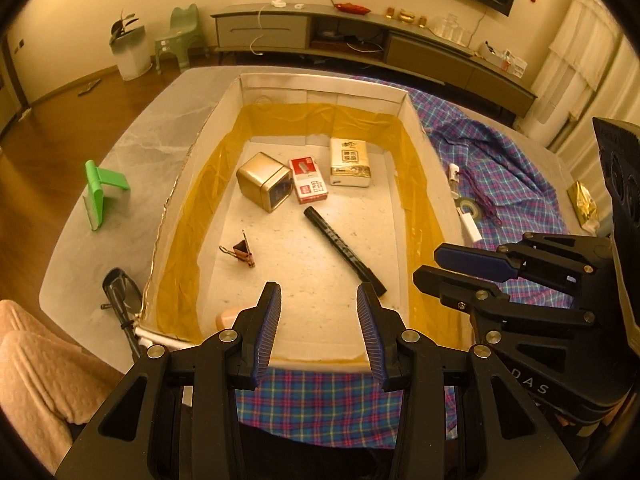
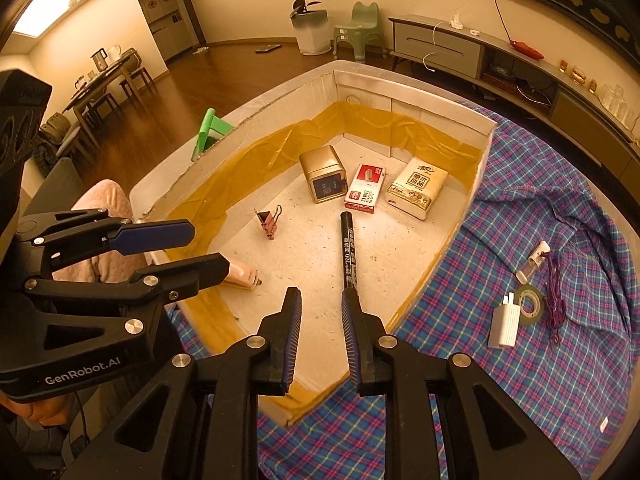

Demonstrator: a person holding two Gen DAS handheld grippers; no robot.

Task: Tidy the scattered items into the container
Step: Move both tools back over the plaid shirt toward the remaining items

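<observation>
Container (image 1: pixel 324 94) walls already hold our tin (image 1: pixel 264 181), staple box (image 1: pixel 308 180), tissue pack (image 1: pixel 349 162), marker (image 1: pixel 344 250) and binder clip (image 1: pixel 242 249), while charger (image 2: pixel 505 323), tape roll (image 2: pixel 530 299) and purple cord (image 2: pixel 554 292) wait outside it on the cloth (image 2: pixel 520 380), with left gripper (image 1: pixel 318 328) wide open and right gripper (image 2: pixel 320 338) narrowly parted, both empty.

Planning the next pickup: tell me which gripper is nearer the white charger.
Right. The right gripper hangs over the box's near corner, beside the cloth where the white charger lies; the left gripper is farther off, over the box's middle.
</observation>
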